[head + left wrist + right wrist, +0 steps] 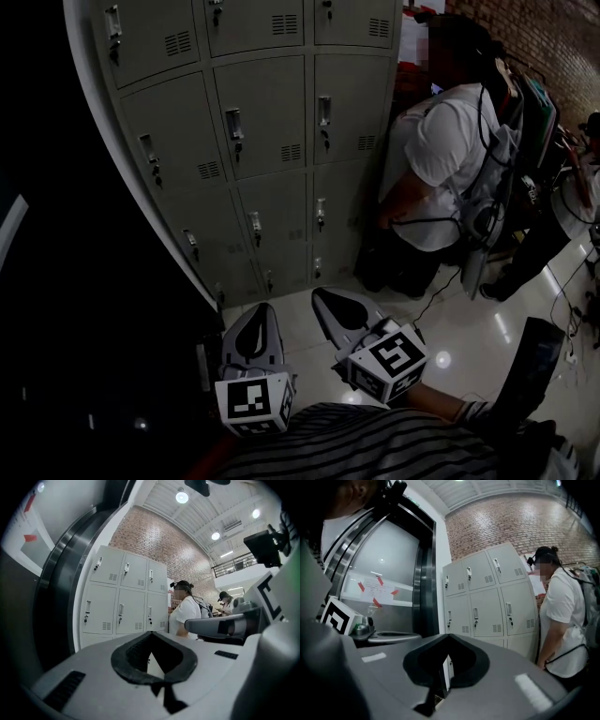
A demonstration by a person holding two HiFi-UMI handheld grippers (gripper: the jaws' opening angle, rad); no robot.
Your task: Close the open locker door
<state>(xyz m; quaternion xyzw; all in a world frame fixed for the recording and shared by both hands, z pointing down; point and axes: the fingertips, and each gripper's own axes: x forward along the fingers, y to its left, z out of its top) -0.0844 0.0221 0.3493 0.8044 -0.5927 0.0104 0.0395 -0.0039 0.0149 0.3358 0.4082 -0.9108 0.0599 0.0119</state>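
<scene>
A bank of grey lockers (262, 122) stands ahead, with three columns of doors that have latches and vents. In the head view every door looks flush, and I cannot make out one that stands open. The same lockers (124, 597) show in the left gripper view and the lockers (487, 597) in the right gripper view. My left gripper (262, 307) hangs low above the floor, well short of the bottom row, shut and empty, its tips meeting (151, 633). Beside it my right gripper (321, 294) is also shut with nothing held, the jaws together (449, 635).
A person in a white shirt with a backpack (450, 159) stands against the lockers' right side. A dark steel door frame (424, 583) borders the lockers on the left. Glossy floor tiles (459, 347) lie below, with cables and a black object (534, 366) at right.
</scene>
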